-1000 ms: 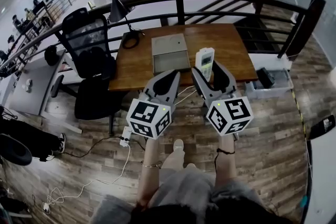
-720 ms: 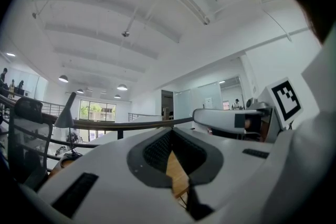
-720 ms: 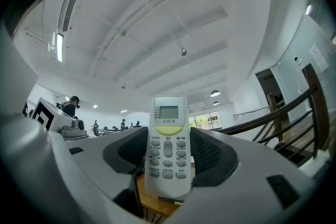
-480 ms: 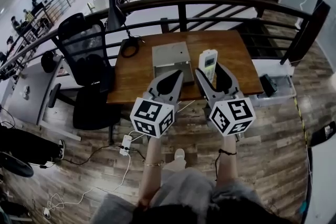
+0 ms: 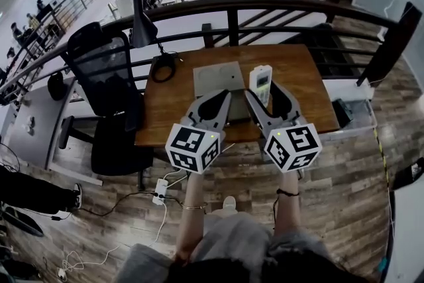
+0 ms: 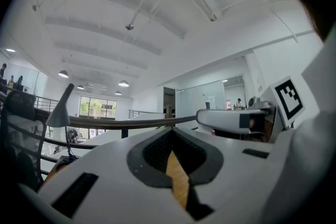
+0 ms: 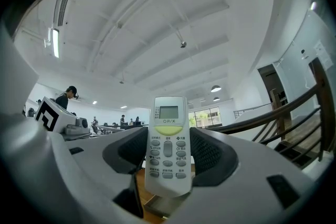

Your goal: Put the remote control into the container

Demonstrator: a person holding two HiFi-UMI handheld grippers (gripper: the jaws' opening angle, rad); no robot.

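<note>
Right now the white remote control point(image 7: 167, 113) stands upright, clamped by its lower half in your right gripper point(image 7: 168, 139). It hangs over the wooden surface point(image 5: 301, 76), just right of the flat grey container point(image 5: 217, 79). Your left gripper point(image 6: 170, 147) is closed on nothing. Risk: the top-heavy remote tips in the pads, or you let go early and it clips the container's rim. Button print is too small to read, and no brand shows.
</note>
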